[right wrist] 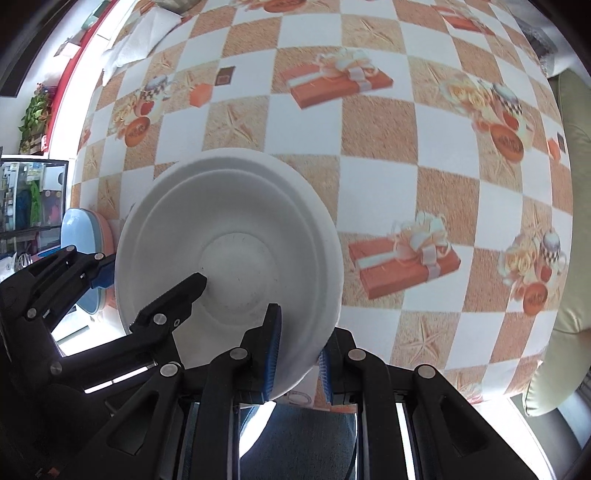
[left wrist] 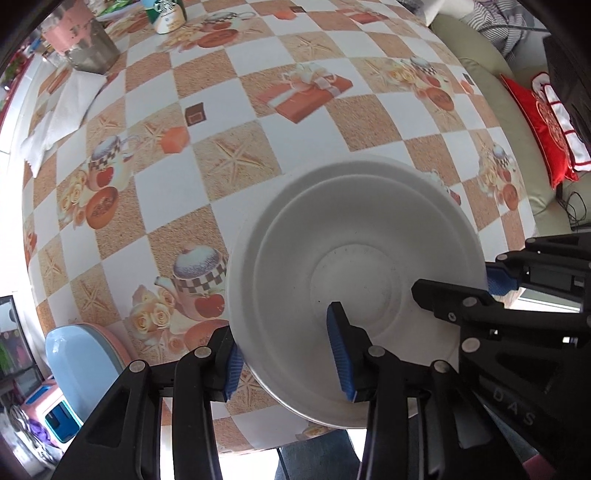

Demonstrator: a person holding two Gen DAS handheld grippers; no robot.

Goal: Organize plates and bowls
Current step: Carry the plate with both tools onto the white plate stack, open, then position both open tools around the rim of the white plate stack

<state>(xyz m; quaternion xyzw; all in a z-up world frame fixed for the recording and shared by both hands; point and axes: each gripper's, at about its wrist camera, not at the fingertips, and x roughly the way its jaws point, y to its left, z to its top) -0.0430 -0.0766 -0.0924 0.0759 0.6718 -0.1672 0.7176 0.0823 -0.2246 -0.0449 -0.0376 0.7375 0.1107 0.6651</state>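
Note:
A stack of white bowls (left wrist: 354, 266) is held over the near edge of the checkered table, nested one inside another. My left gripper (left wrist: 288, 354) straddles its left rim, one blue pad outside, one inside, shut on it. My right gripper (right wrist: 295, 354) is shut on the right rim of the same stack (right wrist: 229, 236). The right gripper also shows in the left wrist view (left wrist: 480, 291), and the left gripper shows in the right wrist view (right wrist: 147, 277). A stack of blue and pink plates (left wrist: 79, 365) lies at the table's near left corner, also seen in the right wrist view (right wrist: 83, 236).
A metal container (left wrist: 86, 44) and a Starbucks cup (left wrist: 166, 14) stand at the far side of the table. White paper napkins (left wrist: 62, 110) lie at the far left. A sofa with a red cushion (left wrist: 543, 122) is to the right.

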